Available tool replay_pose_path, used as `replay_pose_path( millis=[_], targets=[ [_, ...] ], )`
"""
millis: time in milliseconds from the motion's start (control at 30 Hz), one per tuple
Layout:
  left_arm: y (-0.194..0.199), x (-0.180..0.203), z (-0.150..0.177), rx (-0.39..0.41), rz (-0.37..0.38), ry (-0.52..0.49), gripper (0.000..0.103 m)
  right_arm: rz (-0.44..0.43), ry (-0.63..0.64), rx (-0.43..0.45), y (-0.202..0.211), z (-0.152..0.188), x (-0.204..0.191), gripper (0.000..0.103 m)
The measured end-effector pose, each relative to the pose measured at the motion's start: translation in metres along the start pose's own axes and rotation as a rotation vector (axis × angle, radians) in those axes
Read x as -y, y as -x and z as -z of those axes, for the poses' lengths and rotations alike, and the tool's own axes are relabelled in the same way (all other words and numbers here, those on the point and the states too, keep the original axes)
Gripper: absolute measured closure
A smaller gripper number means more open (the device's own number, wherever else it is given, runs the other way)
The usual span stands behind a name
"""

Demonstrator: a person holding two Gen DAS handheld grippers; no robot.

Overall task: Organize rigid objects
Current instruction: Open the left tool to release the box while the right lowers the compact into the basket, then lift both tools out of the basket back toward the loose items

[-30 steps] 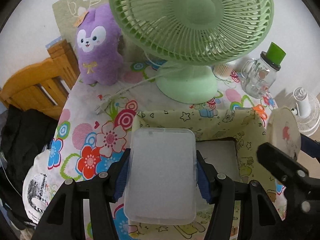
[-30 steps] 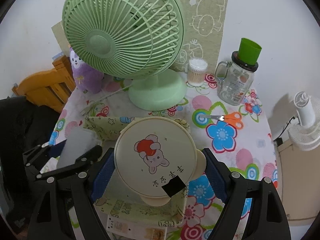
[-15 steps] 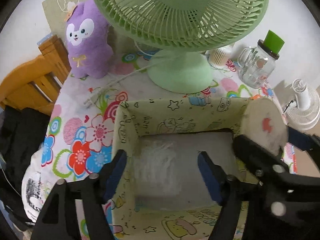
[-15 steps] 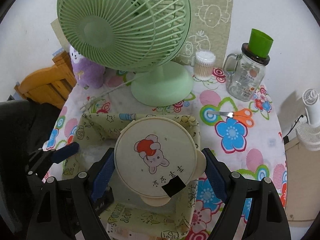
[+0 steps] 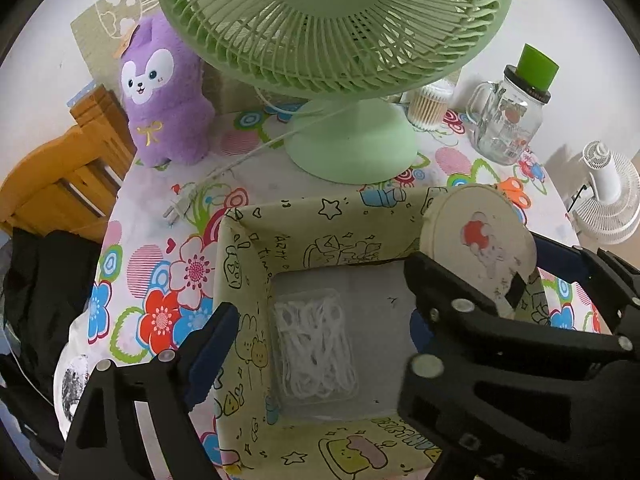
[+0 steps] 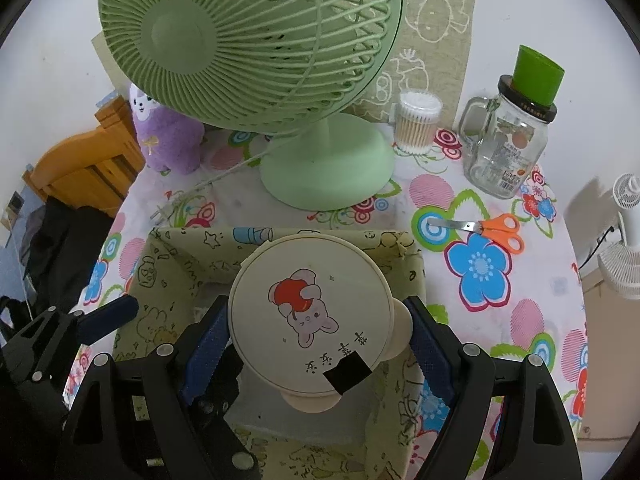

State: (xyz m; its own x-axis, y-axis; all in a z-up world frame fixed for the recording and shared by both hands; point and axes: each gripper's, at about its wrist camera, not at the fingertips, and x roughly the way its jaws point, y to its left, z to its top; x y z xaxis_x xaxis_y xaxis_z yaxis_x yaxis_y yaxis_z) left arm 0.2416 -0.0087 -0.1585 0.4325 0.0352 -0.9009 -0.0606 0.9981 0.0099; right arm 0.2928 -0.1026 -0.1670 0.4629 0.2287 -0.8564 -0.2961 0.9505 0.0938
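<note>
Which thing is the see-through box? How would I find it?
Find the big green fan; in front of its base sits a yellow cartoon-print bin. The clear box lies flat on the bin's grey floor, the only see-through thing there, full of white bits.

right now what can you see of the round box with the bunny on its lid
The round box is cream, plastic by its look, with a flat lid showing a pink bunny hugging a red apple, a line of dark characters and a black tape patch near its edge. Small rounded tabs stick out from its rim. The right gripper clamps it between blue pads on opposite sides, holding it tilted over the open printed fabric bin, above the bin's floor. The left wrist view shows it by the bin's right wall.
</note>
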Motion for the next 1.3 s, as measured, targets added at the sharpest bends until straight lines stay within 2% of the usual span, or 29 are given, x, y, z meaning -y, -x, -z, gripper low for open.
replay_pose_path(
  millis=[200, 300, 633, 1300],
  targets=[
    [-0.002, 0.002, -0.001, -0.007, -0.002, -0.003, 0.012, 0.002, -0.012, -0.014, -0.006, -0.001, 0.000, 0.016],
    [-0.002, 0.003, -0.001, -0.009, 0.000, -0.005, 0.010, -0.009, -0.013, -0.016, -0.005, -0.001, -0.001, 0.011],
    [0.015, 0.001, 0.003, 0.013, -0.024, -0.007, 0.006, 0.005, -0.022, 0.007, 0.016, 0.003, -0.003, 0.004],
    [0.061, -0.001, 0.024, 0.057, 0.007, -0.016, 0.006, 0.040, -0.025, 0.063, 0.071, 0.022, -0.012, 0.004]
  ],
)
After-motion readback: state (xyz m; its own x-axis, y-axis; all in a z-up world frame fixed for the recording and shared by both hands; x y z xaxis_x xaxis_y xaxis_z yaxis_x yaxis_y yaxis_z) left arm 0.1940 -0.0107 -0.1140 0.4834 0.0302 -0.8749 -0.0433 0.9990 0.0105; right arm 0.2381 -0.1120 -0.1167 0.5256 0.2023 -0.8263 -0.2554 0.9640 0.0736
